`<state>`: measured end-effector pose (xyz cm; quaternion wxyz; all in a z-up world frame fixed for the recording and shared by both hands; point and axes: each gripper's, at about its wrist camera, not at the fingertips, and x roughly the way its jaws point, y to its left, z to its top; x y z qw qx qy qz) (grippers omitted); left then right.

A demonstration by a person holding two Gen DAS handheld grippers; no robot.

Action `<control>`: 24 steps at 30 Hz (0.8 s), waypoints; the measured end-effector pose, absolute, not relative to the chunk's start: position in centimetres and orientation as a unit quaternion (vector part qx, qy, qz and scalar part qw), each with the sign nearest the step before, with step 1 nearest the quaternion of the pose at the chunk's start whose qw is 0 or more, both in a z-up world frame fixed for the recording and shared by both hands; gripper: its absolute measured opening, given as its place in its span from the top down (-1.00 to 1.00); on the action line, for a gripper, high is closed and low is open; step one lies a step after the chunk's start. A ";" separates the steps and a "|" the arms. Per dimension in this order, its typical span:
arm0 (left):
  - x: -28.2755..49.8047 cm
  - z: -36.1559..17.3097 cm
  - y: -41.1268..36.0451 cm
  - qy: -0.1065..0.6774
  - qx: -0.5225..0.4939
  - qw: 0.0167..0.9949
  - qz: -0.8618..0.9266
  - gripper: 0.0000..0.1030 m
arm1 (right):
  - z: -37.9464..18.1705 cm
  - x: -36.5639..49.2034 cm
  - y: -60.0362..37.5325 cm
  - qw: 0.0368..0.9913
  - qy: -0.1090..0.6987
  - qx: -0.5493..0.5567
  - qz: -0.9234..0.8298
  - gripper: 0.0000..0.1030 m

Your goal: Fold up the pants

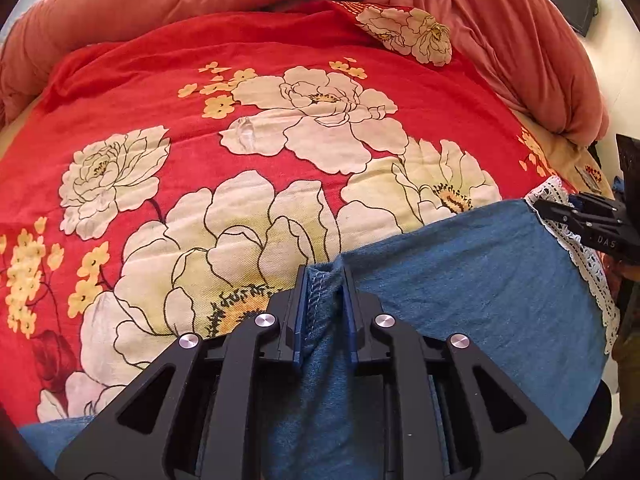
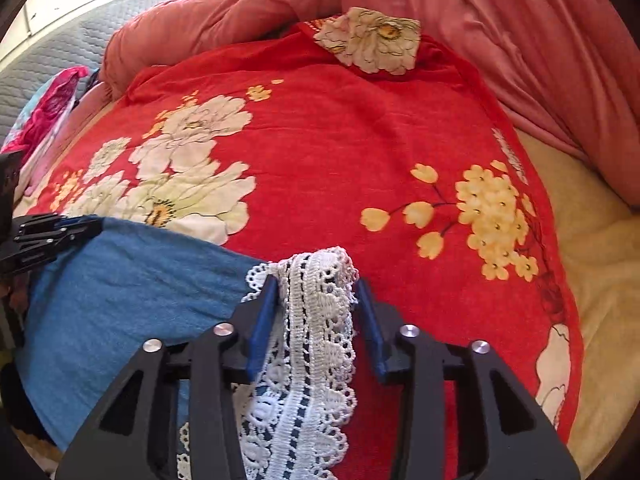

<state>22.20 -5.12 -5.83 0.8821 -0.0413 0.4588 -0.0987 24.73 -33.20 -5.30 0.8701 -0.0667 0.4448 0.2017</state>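
On the bed's red floral sheet, blue pants lie at six o'clock; left gripper pinches their stitched edge, right gripper stands half-wide around the lace hem.

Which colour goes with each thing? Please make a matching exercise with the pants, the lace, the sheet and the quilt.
Things:
1. pants
2. lace
3. sheet
4. quilt

Colours:
a. white
b. plain pink
c. blue
d. red with flowers

Pairs: 1-c, 2-a, 3-d, 4-b
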 end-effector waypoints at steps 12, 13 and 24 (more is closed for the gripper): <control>21.3 -4.6 -3.9 0.459 -0.063 0.881 -0.091 0.28 | -2.3 22.0 -35.9 0.890 0.432 -0.021 0.146 -0.10; 21.0 -4.4 -3.7 0.456 -0.068 0.883 -0.090 0.28 | -1.7 21.2 -36.3 0.894 0.426 -0.015 0.141 -0.10; 13.0 -1.1 -3.8 0.415 -0.069 0.901 -0.101 0.14 | 0.8 10.6 -36.2 0.920 0.368 0.002 0.136 -0.36</control>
